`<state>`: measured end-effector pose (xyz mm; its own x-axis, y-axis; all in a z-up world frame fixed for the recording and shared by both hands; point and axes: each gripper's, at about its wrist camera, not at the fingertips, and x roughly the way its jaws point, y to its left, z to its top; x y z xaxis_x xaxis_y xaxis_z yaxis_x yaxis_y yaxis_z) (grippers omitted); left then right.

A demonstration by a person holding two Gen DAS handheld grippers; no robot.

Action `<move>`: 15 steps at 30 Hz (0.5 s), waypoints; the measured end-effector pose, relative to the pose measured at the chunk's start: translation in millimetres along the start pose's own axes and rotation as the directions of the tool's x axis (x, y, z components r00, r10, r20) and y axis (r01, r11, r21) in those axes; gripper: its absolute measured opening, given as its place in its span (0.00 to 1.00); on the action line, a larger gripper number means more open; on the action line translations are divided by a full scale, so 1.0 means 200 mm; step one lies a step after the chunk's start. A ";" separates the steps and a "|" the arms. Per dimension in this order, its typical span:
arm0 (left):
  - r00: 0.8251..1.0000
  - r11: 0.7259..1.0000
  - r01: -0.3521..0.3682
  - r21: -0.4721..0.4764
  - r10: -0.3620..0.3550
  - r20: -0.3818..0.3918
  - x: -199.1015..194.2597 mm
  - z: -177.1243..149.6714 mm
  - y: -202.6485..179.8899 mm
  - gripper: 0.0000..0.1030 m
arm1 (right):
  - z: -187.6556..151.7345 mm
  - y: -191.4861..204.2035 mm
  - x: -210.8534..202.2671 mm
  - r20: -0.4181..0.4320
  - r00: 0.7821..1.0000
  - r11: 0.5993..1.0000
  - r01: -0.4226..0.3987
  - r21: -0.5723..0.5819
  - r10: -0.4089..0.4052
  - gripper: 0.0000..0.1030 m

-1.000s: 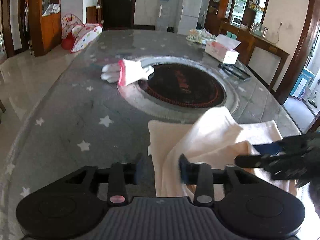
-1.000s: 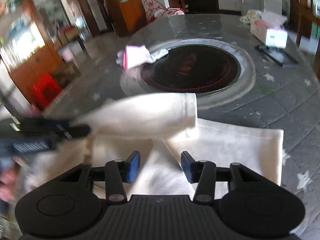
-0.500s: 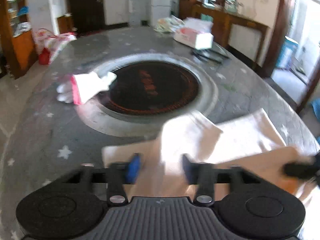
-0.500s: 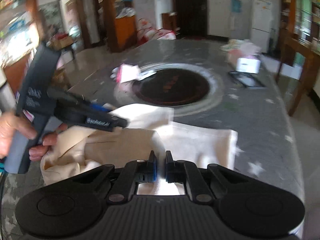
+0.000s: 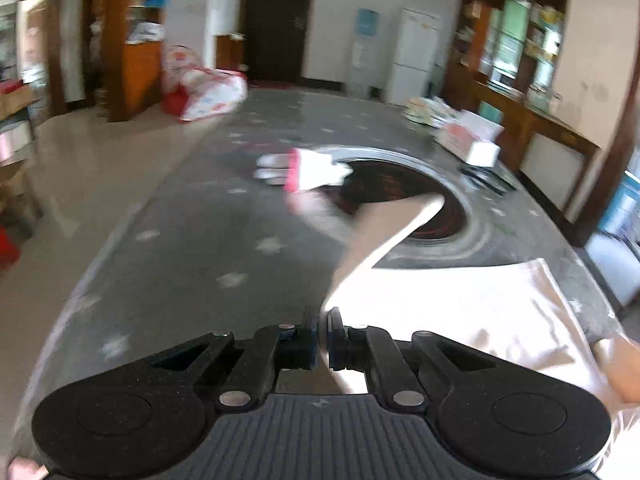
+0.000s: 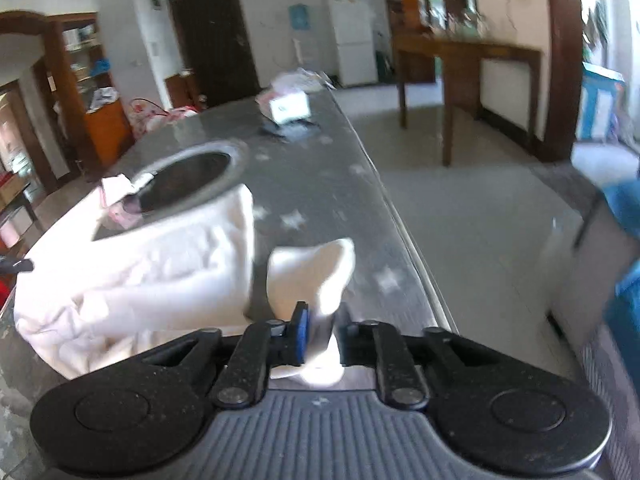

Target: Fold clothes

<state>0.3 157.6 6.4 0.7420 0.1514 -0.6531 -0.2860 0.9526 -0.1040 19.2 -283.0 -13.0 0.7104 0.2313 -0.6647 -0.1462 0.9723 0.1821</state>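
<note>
A long grey table point(image 5: 192, 248) scattered with pale stars fills a tiled room lined with dark wooden cabinets. The left gripper point(image 5: 323, 336) is pinched together on a thin edge of the cream garment point(image 5: 460, 304), which lifts in a blurred strip from the near table toward the dark round inset point(image 5: 424, 200) at its centre. The rest of the cloth lies spread on the near right of the table. The right gripper point(image 6: 318, 334), whose jaws have just been parting a little, clamps a bunched fold of the same garment point(image 6: 160, 272), with a rounded flap standing up just beyond its fingers; the main heap lies to the left of it. A white glove with a pink cuff point(image 5: 308, 168) rests at the left rim of the inset. A tissue box point(image 5: 472, 140) sits toward the far right of the table. A white refrigerator point(image 5: 416, 60) and a dark door point(image 5: 276, 20) stand against the far wall.
</note>
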 end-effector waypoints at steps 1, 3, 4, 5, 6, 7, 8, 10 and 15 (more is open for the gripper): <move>1.000 1.000 -0.023 -0.008 0.023 -0.001 -0.04 -0.04 0.04 0.05 | -0.02 -0.03 -0.01 -0.009 1.000 1.000 0.002 0.017 -0.002 0.20; 0.999 0.999 -0.051 -0.015 0.051 -0.012 -0.11 -0.10 0.09 0.05 | -0.04 -0.05 -0.04 -0.007 1.000 0.999 0.008 0.032 -0.008 0.21; 0.998 0.998 -0.062 -0.015 0.062 -0.013 -0.14 -0.13 0.12 0.05 | -0.04 -0.06 -0.05 0.003 1.000 1.000 0.011 0.029 -0.011 0.22; 0.997 0.997 -0.073 -0.014 0.073 -0.015 -0.17 -0.16 0.14 0.05 | -0.03 -0.05 -0.07 0.013 1.000 1.000 0.004 0.023 -0.004 0.25; 0.997 0.997 -0.079 -0.014 0.078 -0.019 -0.19 -0.18 0.15 0.05 | -0.02 -0.04 -0.08 0.023 1.000 1.000 -0.003 0.017 0.003 0.29; 0.997 0.997 -0.077 -0.015 0.077 -0.025 -0.21 -0.20 0.16 0.05 | -0.01 -0.03 -0.09 0.033 0.999 1.000 -0.011 0.010 0.010 0.36; 0.997 0.997 -0.075 -0.016 0.075 -0.032 -0.23 -0.21 0.16 0.05 | 0.00 -0.02 -0.10 0.042 0.999 1.000 -0.019 0.002 0.019 0.38; 0.999 1.000 -0.017 0.005 0.017 -0.044 -0.25 -0.23 0.13 0.09 | 0.00 0.05 -0.09 0.015 0.998 0.996 -0.068 -0.050 0.069 0.38; 0.991 0.994 0.100 0.035 -0.096 -0.091 -0.22 -0.24 -0.02 0.51 | -0.03 0.30 -0.04 -0.099 0.965 0.950 -0.256 -0.179 0.241 0.47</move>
<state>-59.3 133.9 -0.4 0.7076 0.0343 -0.7057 -0.1888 0.9717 -0.1421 0.3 -227.1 -1.4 0.5824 0.4609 -0.6697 -0.4436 0.8705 0.2132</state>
